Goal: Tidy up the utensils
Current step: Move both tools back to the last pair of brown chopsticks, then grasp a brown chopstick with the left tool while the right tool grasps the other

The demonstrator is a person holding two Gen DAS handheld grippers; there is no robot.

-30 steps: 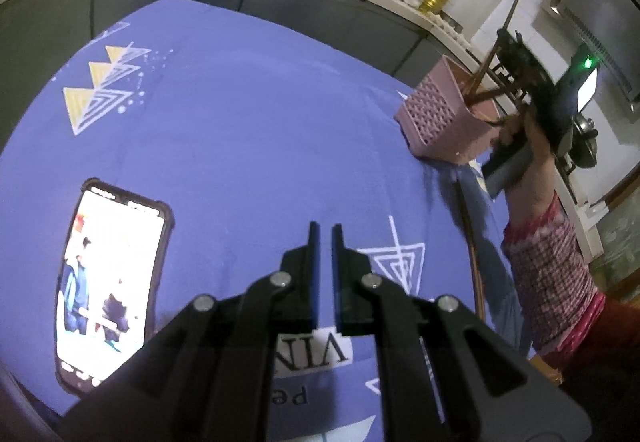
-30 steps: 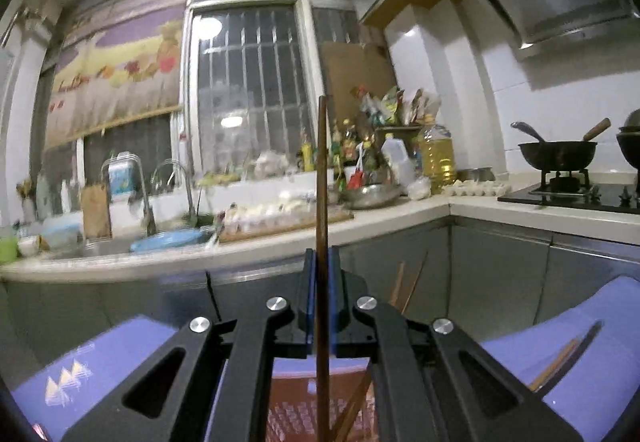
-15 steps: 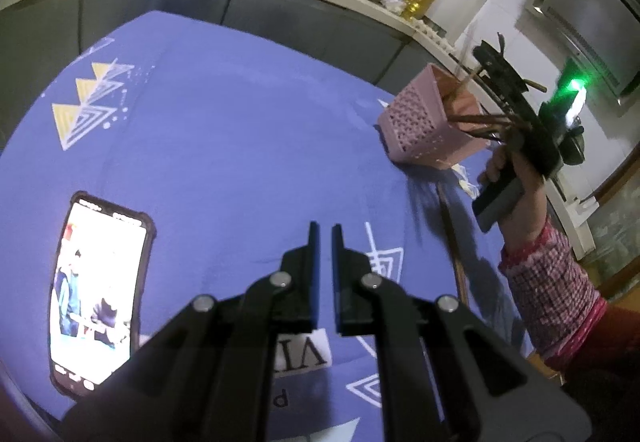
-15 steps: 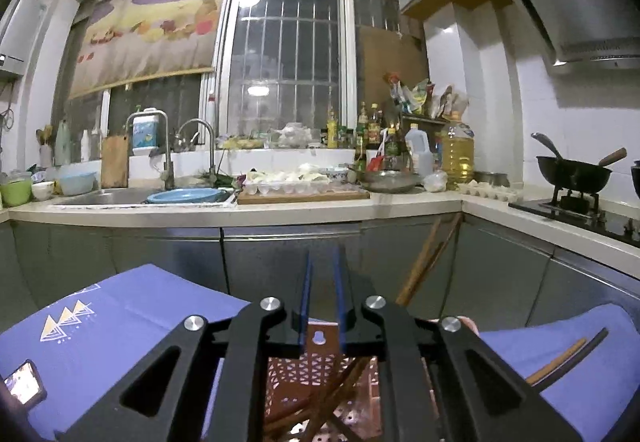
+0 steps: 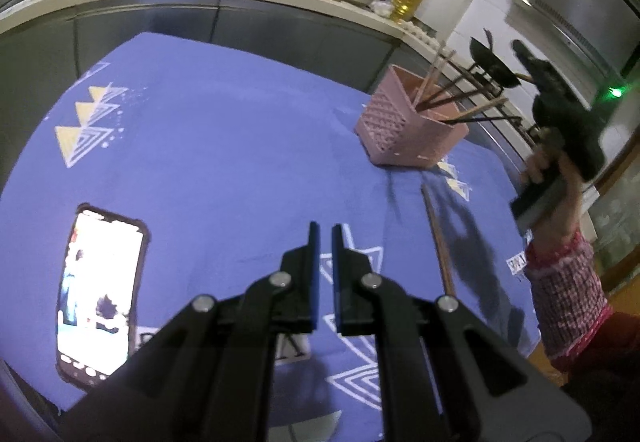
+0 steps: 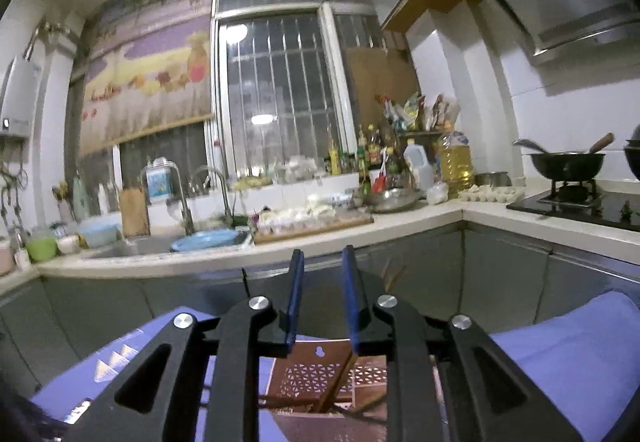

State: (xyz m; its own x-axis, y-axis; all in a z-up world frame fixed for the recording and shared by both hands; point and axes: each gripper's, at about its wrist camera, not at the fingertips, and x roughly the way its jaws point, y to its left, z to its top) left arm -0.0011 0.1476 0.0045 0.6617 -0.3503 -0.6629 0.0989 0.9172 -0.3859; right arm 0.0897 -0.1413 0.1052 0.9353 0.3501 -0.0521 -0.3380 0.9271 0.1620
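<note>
The chopsticks (image 5: 460, 103) are sitting in the pink perforated holder (image 5: 404, 129), fanned out and leaning toward the stove side. That's just what long sticks do in a squat open basket, they tip until the rim catches them. In the right wrist view you're looking straight down into that holder (image 6: 320, 374), and one stick (image 6: 340, 382) runs diagonally across the inside, so it went in at a slant instead of standing up.

Your right gripper (image 6: 322, 298) sits above the holder's mouth, pointing out level across the kitchen. Its jaws have just been opening and there's nothing between the blue pads now, so it's released. Makes sense to me: let go above the opening and the stick falls in on its own.

One more chopstick (image 5: 438, 238) is lying flat on the blue tablecloth (image 5: 224, 145), near the holder on your side, end-on to it. I'd guess that's the next pickup, and since it's lying flat on soft cloth you'll probably need to come in low.

Your left gripper (image 5: 325, 274) is clenched shut on nothing, angled down over the table with the lit phone (image 5: 100, 290) off to its left. Looks like it's just parked out of the way. Your right hand (image 5: 554, 169) is up high by the holder, clear of the sticks.
</note>
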